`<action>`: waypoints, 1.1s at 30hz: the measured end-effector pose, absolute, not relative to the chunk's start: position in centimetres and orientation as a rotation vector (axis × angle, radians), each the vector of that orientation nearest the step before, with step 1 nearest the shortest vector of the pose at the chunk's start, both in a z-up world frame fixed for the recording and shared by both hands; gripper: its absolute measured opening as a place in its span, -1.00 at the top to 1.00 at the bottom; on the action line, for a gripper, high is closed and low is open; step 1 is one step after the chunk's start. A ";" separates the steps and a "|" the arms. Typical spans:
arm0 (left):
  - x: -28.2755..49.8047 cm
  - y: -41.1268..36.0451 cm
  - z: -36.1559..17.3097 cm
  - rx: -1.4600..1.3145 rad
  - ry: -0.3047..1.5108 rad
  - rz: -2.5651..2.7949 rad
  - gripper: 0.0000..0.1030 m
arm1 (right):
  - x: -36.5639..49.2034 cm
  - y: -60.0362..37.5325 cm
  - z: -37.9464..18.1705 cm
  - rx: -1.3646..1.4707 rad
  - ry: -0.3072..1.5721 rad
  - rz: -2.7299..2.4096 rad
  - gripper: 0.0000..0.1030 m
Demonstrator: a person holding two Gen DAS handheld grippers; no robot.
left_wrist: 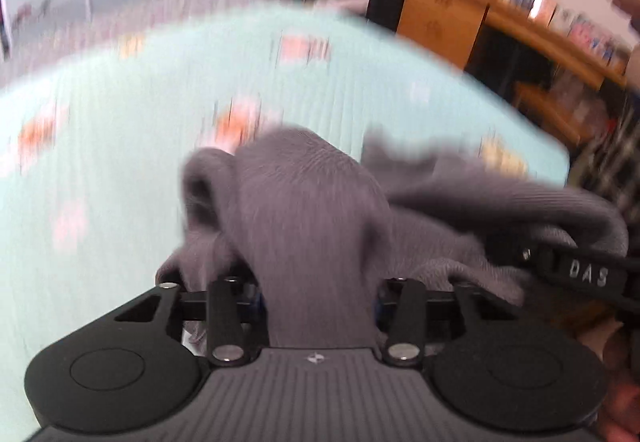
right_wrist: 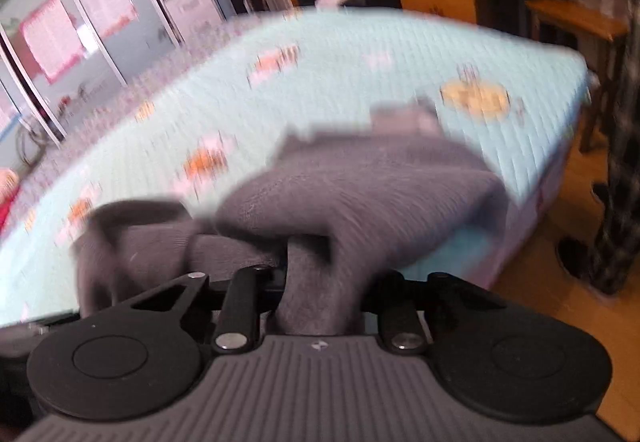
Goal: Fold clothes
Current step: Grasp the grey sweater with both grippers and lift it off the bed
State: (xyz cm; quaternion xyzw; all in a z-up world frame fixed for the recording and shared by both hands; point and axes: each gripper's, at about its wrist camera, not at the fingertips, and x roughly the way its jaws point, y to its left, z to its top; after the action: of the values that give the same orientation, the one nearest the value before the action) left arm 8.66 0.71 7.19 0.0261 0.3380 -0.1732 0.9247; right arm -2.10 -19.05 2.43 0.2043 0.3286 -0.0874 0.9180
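Closest to me, my left tongs (left_wrist: 316,306) are pinching a bunched ridge of the grey knit garment (left_wrist: 304,202), the cloth rising straight out of their mouth. My right tongs (right_wrist: 320,302) pinch another gather of the same garment (right_wrist: 360,190). Both hands are equally on it; the cloth sags between them, so its long axis runs tongs to tongs, crosswise to my view. Beyond, the rest trails forward onto the pale blue quilted bed (left_wrist: 120,146), near its right-hand edge. Blur hides whether it's half folded or just lifted.
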 end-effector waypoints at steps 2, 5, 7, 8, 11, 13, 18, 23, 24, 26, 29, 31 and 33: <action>10.2 -0.4 11.5 0.040 0.580 -0.375 0.20 | -0.5 -19.8 5.7 0.387 0.588 -0.192 0.64; 12.7 -4.4 16.5 0.056 0.413 -0.388 0.04 | 1.6 -21.3 10.7 0.377 0.455 -0.200 0.63; 14.4 -4.7 15.8 0.062 0.429 -0.372 -0.54 | 2.7 -21.9 12.4 0.349 0.387 -0.187 0.43; 14.3 -4.1 15.2 0.072 0.438 -0.356 -0.89 | 2.8 -22.0 12.6 0.339 0.353 -0.177 0.33; 14.0 -3.3 9.6 0.114 0.553 -0.313 -0.94 | 2.6 -22.2 9.9 0.379 0.383 -0.161 -0.59; 13.2 -2.2 5.4 0.120 0.639 -0.293 -0.91 | 1.8 -22.5 6.9 0.424 0.440 -0.152 -0.60; 12.2 -1.0 3.4 0.098 0.671 -0.263 -0.90 | -1.5 -24.4 2.4 0.524 0.456 -0.219 -0.60; 12.5 -2.1 3.8 0.022 0.664 -0.278 -0.91 | -0.4 -27.1 1.6 0.557 0.477 -0.296 -0.60; 12.4 -2.0 3.7 0.004 0.663 -0.289 -0.91 | -0.1 -27.6 1.4 0.564 0.484 -0.309 -0.60; 12.2 -1.7 3.8 -0.013 0.666 -0.309 -0.91 | 1.4 -27.7 0.5 0.595 0.535 -0.305 -0.61; 11.6 -1.2 4.0 0.006 0.674 -0.314 -0.91 | 2.6 -27.7 -0.2 0.631 0.561 -0.290 -0.56; 11.2 -1.2 4.0 0.034 0.673 -0.301 -0.91 | 3.1 -27.8 -0.6 0.653 0.565 -0.278 -0.20; 11.0 -0.8 4.3 0.038 0.651 -0.294 -0.91 | 3.6 -27.8 -1.0 0.674 0.569 -0.266 0.26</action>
State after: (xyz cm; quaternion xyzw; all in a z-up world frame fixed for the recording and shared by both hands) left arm 10.97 -0.82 4.27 0.0188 0.3186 -0.1440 0.9367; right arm 3.65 -27.80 -0.99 0.3252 0.2746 -0.1283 0.8957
